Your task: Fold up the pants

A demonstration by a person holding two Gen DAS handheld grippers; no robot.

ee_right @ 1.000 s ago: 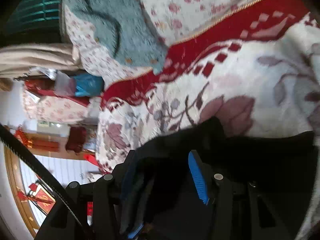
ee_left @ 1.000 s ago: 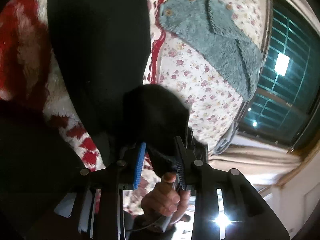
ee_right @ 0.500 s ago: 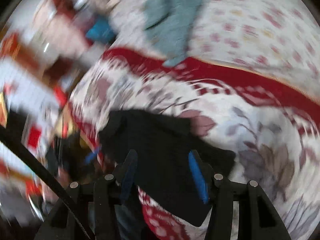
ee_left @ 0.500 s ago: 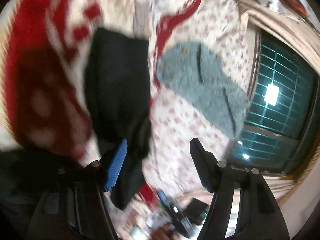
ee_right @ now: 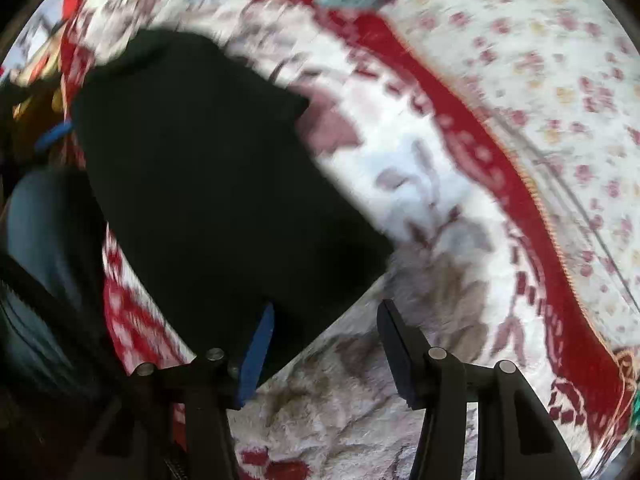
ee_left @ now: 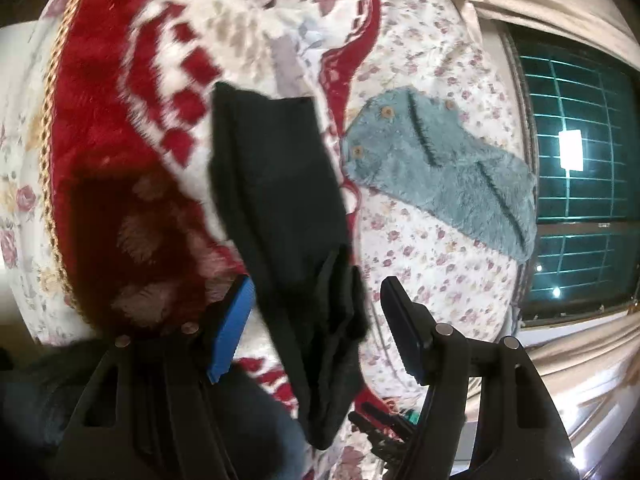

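The black pants [ee_left: 280, 200] lie folded in a long strip on the red and white blanket [ee_left: 120, 128]; their near end hangs over the bed's edge. My left gripper [ee_left: 316, 320] is open above that near end, jaws apart, holding nothing. In the right wrist view the pants [ee_right: 208, 184] are a broad dark patch on the blanket [ee_right: 420, 184]. My right gripper [ee_right: 326, 344] is open and empty, just off the pants' near corner.
A teal fuzzy garment [ee_left: 436, 172] lies on the floral sheet [ee_left: 432, 256] right of the pants. A window [ee_left: 576, 168] and beige curtain [ee_left: 552, 4] stand beyond the bed. The person's jeans-clad leg [ee_right: 44, 240] is at the left.
Both grippers have let go of the pants and opened. They have pulled back from the bed, and the pants now rest folded on the blanket.
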